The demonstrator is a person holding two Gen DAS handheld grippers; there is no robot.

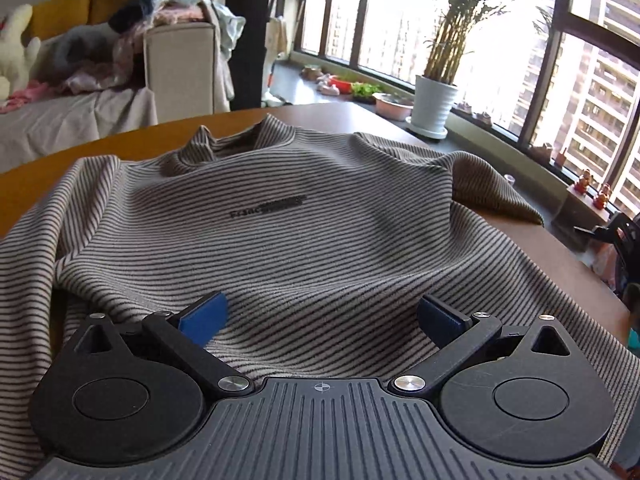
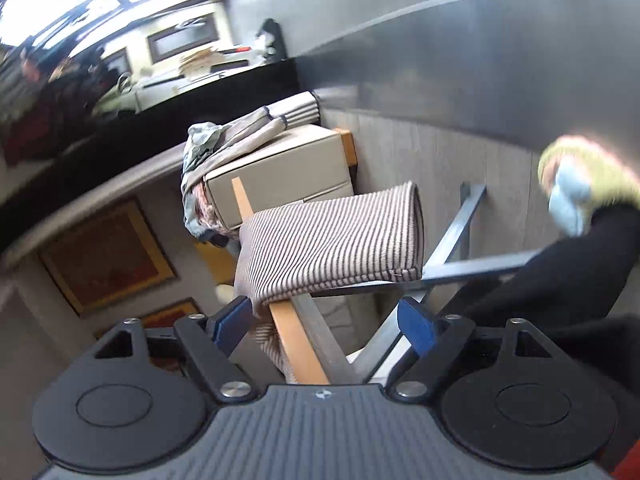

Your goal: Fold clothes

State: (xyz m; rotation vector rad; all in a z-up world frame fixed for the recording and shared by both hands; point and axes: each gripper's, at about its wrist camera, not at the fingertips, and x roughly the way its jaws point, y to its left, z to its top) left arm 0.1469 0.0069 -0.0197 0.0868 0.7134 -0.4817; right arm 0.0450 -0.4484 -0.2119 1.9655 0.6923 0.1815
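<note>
While L tongs spread over striped shirt | R tongs spread, sleeve overhangs table edge

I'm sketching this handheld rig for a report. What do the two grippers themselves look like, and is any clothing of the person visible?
Both the left gripper and right gripper match: a ribbed dark grey body with a small crosshair mark, two round black discs, black link arms with silver pins, and blue fingers. No cables show. A black sleeve appears in the right wrist view.

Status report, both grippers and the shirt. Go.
Left gripper open, low over striped shirt, spread on table. Right gripper open, off table edge by hanging sleeve. Nothing blocking.
</note>
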